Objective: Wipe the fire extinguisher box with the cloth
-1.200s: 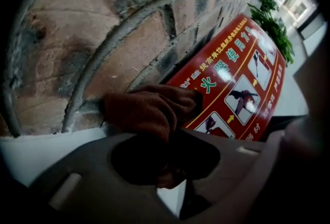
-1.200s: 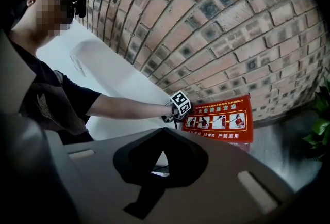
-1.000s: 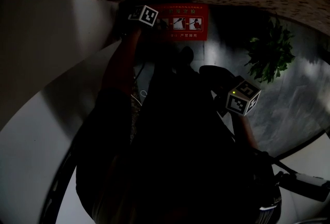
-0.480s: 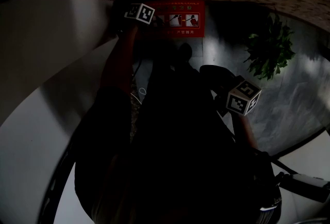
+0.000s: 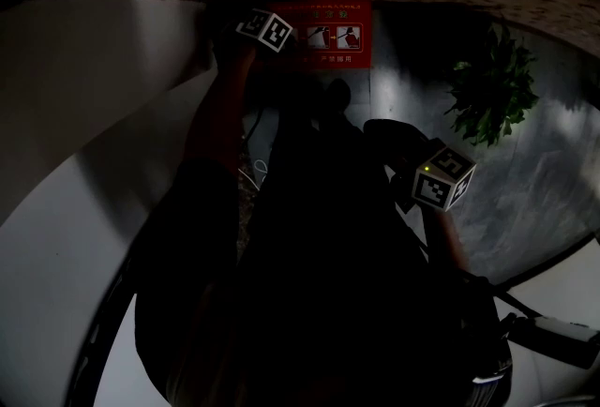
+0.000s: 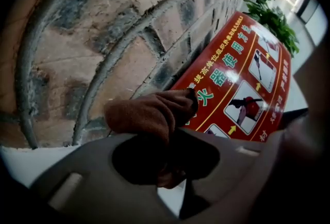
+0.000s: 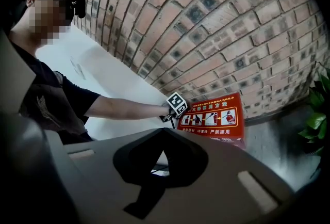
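The red fire extinguisher box [image 5: 333,35] stands against the brick wall, with white pictures and print on its face [image 6: 242,83]. My left gripper [image 6: 172,132] is shut on a brown cloth [image 6: 144,114], which presses on the box's left end where it meets the wall. In the head view its marker cube [image 5: 265,27] sits at the box's left edge. My right gripper [image 7: 161,132] is shut with nothing in it, held back and low at the right [image 5: 442,178]. From there the box [image 7: 211,117] and the left gripper's cube [image 7: 176,104] show far ahead.
A brick wall [image 7: 206,27] runs behind the box, with a white curved surface [image 5: 84,114] to its left. A green potted plant [image 5: 492,91] stands to the right of the box on grey floor. The head view is very dark, and my body fills its middle.
My left gripper slid a little left along the box's left end, then back right, with the cloth in it. The right gripper has stayed still.
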The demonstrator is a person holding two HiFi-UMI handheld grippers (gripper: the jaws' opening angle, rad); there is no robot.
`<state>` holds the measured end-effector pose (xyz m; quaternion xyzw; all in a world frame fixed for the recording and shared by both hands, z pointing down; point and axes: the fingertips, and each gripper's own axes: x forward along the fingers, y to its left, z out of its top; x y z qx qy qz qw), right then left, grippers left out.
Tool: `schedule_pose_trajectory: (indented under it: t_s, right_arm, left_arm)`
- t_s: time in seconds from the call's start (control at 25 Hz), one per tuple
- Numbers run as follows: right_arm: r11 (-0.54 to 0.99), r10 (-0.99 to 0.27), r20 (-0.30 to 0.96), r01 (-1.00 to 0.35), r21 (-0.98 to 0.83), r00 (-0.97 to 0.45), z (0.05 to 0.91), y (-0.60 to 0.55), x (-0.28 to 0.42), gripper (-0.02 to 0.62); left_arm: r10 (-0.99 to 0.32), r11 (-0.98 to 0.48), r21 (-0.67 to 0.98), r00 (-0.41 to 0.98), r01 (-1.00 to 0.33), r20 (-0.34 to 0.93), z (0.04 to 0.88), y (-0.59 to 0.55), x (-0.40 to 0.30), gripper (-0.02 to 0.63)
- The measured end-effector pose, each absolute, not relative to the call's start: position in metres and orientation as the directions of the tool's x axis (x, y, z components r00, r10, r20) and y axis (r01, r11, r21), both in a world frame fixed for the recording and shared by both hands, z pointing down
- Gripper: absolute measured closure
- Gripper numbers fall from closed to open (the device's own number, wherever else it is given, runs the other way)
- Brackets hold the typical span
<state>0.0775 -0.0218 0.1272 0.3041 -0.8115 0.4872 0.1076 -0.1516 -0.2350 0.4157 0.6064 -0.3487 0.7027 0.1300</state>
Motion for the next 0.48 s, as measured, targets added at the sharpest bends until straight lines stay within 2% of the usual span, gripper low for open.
schedule_pose_trajectory:
  t_s: [0.48]
  right_arm:
    - [0.335,-0.398,0.470,-0.602,-0.725,-0.788,0.133,-0.023,0.088,0.595]
  left_arm:
    - [-0.242,-0.670,-0.302,-0.184,-0.678,0.953,0.416,-0.233,-0.134,0.517]
